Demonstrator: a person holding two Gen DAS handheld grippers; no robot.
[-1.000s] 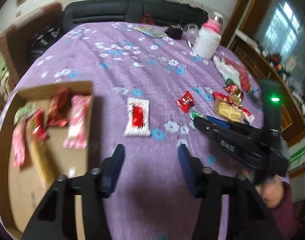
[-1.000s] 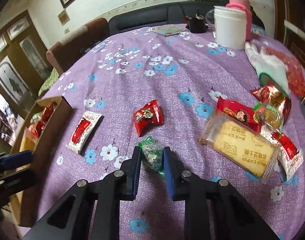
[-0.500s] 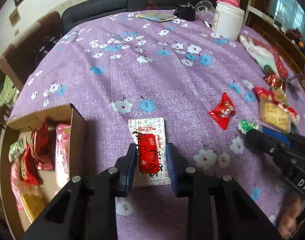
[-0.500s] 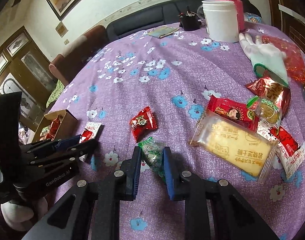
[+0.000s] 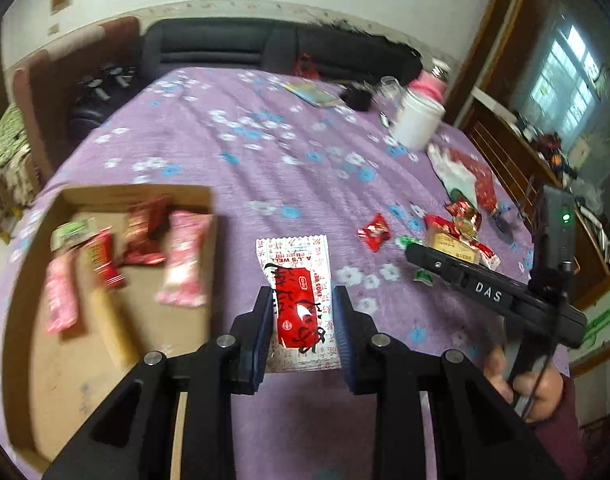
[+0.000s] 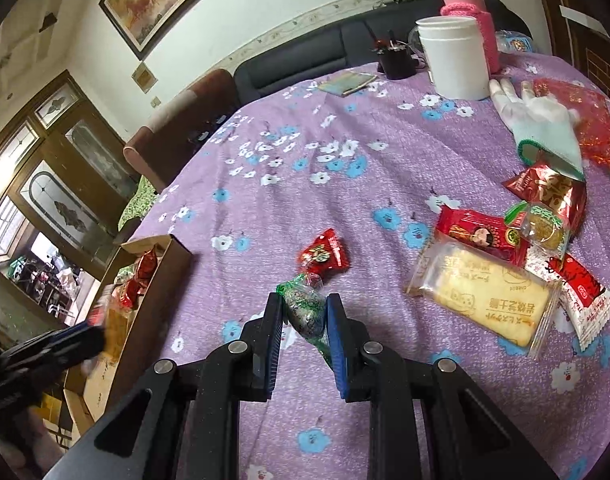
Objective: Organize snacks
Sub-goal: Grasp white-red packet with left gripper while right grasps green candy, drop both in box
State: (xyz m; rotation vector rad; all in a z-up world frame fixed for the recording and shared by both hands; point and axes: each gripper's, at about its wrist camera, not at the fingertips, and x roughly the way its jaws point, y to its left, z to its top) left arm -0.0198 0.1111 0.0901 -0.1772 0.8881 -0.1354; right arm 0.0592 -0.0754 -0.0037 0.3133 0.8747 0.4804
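On the left, an open cardboard box (image 5: 37,280) sits on the purple floral cloth (image 5: 233,152), holding pink and red snacks; they are blurred. Just right of the box, the left gripper (image 5: 303,312) clamps a white-and-red sachet (image 5: 295,280) by its long edges. The sachet's long axis runs near to far, its far end pointing toward the sofa (image 5: 265,48); whether it is lifted off the cloth cannot be told.

Farther right, the right gripper (image 6: 304,312) pinches a green candy (image 6: 305,306) between narrow fingers. The candy's long axis runs roughly near to far, one twisted end poking out past the fingertips toward a red candy (image 6: 324,255) lying just beyond it.

At the right, a loose pile lies well apart from the box: a clear cracker pack (image 6: 485,296), long axis slanting from far-left to near-right, with red packets (image 6: 479,236) touching it. Beyond stand a glove (image 6: 539,124) and a white jar (image 6: 453,56).
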